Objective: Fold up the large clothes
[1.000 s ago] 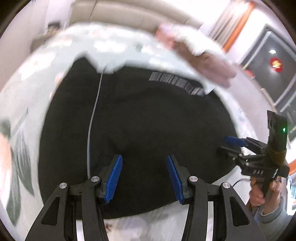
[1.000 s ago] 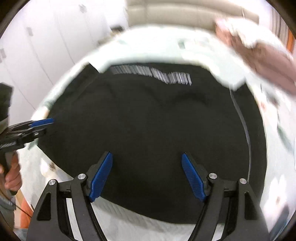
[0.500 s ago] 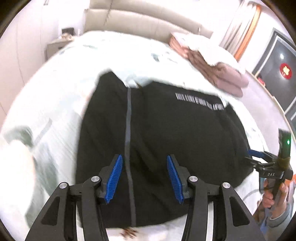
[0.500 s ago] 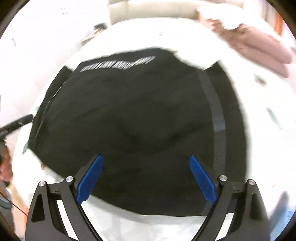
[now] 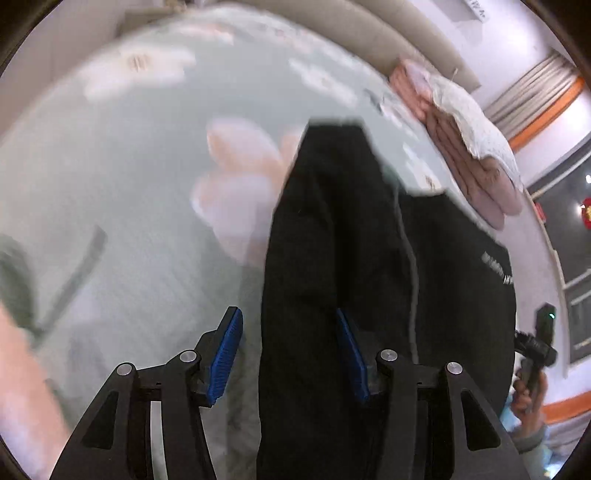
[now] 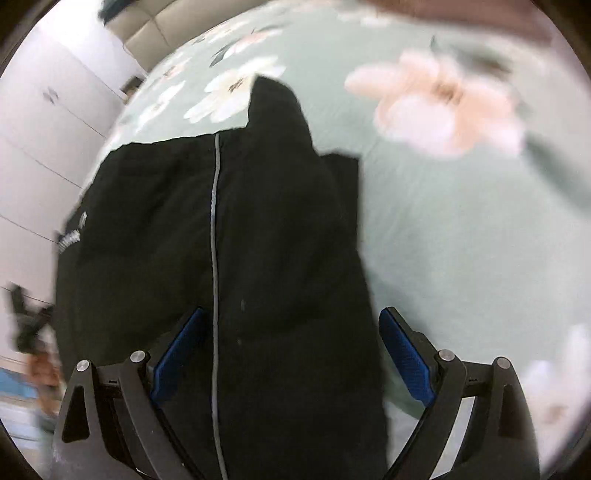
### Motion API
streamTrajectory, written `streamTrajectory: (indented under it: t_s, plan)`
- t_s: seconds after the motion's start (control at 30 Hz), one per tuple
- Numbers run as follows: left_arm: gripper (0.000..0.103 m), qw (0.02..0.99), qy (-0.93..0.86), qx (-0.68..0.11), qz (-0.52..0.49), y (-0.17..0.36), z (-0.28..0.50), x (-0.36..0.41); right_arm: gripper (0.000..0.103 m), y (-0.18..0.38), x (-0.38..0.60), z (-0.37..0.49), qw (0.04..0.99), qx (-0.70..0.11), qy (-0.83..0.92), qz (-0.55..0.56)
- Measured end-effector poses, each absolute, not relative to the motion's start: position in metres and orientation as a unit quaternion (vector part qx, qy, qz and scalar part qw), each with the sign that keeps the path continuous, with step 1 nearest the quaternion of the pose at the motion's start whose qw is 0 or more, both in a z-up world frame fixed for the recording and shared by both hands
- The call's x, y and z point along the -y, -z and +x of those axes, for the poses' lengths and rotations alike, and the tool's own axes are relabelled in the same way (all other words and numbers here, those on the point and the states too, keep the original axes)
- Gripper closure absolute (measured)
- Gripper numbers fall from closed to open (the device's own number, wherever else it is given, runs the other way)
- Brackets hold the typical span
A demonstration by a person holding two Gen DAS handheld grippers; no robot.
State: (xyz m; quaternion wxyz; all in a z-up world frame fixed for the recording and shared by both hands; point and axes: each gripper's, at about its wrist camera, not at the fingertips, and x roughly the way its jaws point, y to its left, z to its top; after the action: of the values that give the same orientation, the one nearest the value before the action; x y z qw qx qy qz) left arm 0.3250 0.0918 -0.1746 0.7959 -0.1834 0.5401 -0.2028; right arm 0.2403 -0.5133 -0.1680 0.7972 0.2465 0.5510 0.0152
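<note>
A large black garment (image 5: pixel 351 258) with a thin grey stripe and white lettering lies spread on a pale green flowered bedspread (image 5: pixel 129 184). My left gripper (image 5: pixel 288 354) is open, straddling the garment's left edge near the front. In the right wrist view the garment (image 6: pixel 240 240) fills the centre-left, one sleeve reaching away. My right gripper (image 6: pixel 291 354) is open over the garment's right edge. Each gripper also shows in the other's view, the right one (image 5: pixel 535 347) and the left one (image 6: pixel 29 325). Both views are blurred.
Folded pink and white blankets (image 5: pixel 461 140) lie at the far right of the bed. A beige headboard (image 5: pixel 388 33) runs behind. White wardrobe doors (image 6: pixel 44 129) stand to the left in the right wrist view.
Both grippers have swung outward to opposite sides of the garment. Each now frames a side edge and sleeve instead of the middle. Both stay open.
</note>
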Motion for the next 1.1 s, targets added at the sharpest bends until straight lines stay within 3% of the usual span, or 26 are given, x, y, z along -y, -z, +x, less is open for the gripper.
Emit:
streamTrajectory:
  t_s: [0.1,0.17,0.3,0.4,0.53,0.63,0.7,0.73,0.77,0.87,0.97,1.1]
  plan:
    - [0.044,0.779,0.237,-0.530,-0.236,0.184,0.326,-0.100,0.006,0.183,0.525,0.243,0.786,-0.540,-0.043,0.299]
    - [0.044,0.751,0.266,-0.537,-0.275,0.190,0.326,-0.104,0.018,0.179,0.522,0.243,0.795,-0.531,-0.054,0.288]
    - [0.044,0.731,0.324,-0.536,-0.270,0.186,0.318,-0.087,0.027,0.169,0.510,0.241,0.811,-0.523,-0.072,0.253]
    - [0.042,0.731,0.325,-0.545,-0.252,0.188,0.322,-0.076,0.026,0.168,0.510,0.243,0.810,-0.524,-0.083,0.250]
    - [0.040,0.699,0.322,-0.565,-0.297,0.205,0.334,-0.072,0.015,0.181,0.517,0.255,0.794,-0.530,-0.108,0.277]
    - [0.040,0.697,0.305,-0.577,-0.296,0.205,0.334,-0.065,0.014,0.183,0.516,0.263,0.796,-0.526,-0.118,0.276]
    - [0.052,0.716,0.285,-0.575,-0.274,0.195,0.329,-0.057,0.021,0.176,0.516,0.260,0.803,-0.521,-0.120,0.264]
    - [0.067,0.733,0.284,-0.563,-0.255,0.184,0.324,-0.052,0.032,0.174,0.514,0.256,0.808,-0.514,-0.124,0.260]
    - [0.076,0.751,0.286,-0.547,-0.236,0.172,0.318,-0.048,0.042,0.169,0.510,0.249,0.815,-0.506,-0.126,0.253]
    - [0.082,0.787,0.313,-0.491,-0.206,0.134,0.294,-0.040,0.064,0.146,0.506,0.229,0.834,-0.479,-0.121,0.244]
    - [0.082,0.783,0.351,-0.452,-0.243,0.097,0.267,-0.046,0.072,0.114,0.496,0.206,0.854,-0.450,-0.123,0.231]
    - [0.082,0.804,0.364,-0.420,-0.210,0.041,0.212,-0.039,0.074,0.072,0.474,0.173,0.865,-0.439,-0.124,0.210]
